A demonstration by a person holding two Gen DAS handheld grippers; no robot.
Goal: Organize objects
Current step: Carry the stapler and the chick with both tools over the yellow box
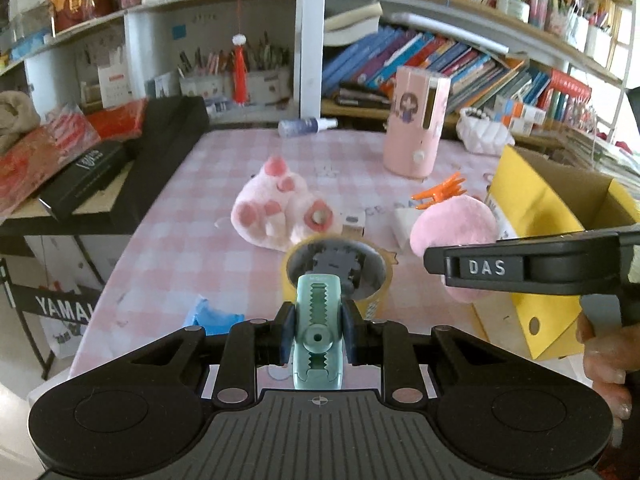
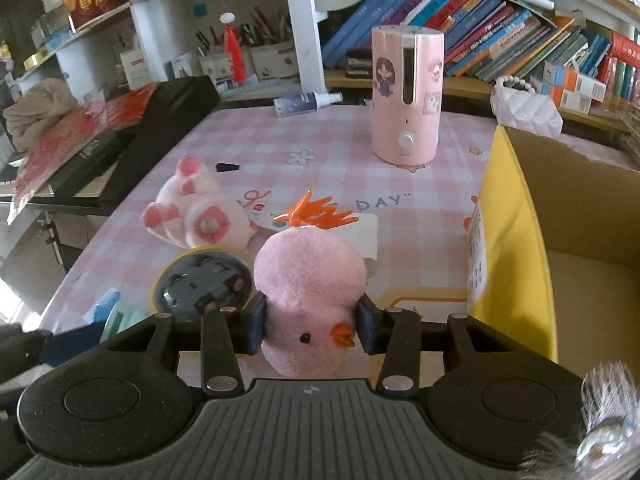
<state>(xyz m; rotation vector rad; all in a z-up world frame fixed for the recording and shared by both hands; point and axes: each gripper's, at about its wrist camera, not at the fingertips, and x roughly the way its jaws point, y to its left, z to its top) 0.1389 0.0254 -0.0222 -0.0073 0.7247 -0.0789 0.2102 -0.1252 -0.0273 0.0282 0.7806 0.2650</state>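
Observation:
My left gripper [image 1: 318, 336] is shut on a mint-green toothed clip [image 1: 318, 304], held just above the pink checked table [image 1: 168, 248]. My right gripper [image 2: 312, 328] is shut on a pink chick plush [image 2: 310, 280] and grips its sides, with the beak facing the camera. In the left wrist view that plush [image 1: 456, 228] shows behind the right gripper's black body [image 1: 520, 268]. An orange claw clip [image 2: 316, 212] lies behind the plush. A pink-and-white plush [image 2: 196, 212] lies on its side at mid table. A yellow-rimmed round thing [image 1: 336, 264] with a dark face sits just beyond the clip.
An open yellow cardboard box [image 2: 512, 220] stands at the right table edge. At the back are a pink humidifier [image 2: 406, 96], a spray bottle [image 2: 306, 102] and a white quilted bag [image 2: 524, 108]. A blue scrap [image 1: 212, 316] lies near left. Black cases [image 1: 168, 140] and shelves border the table.

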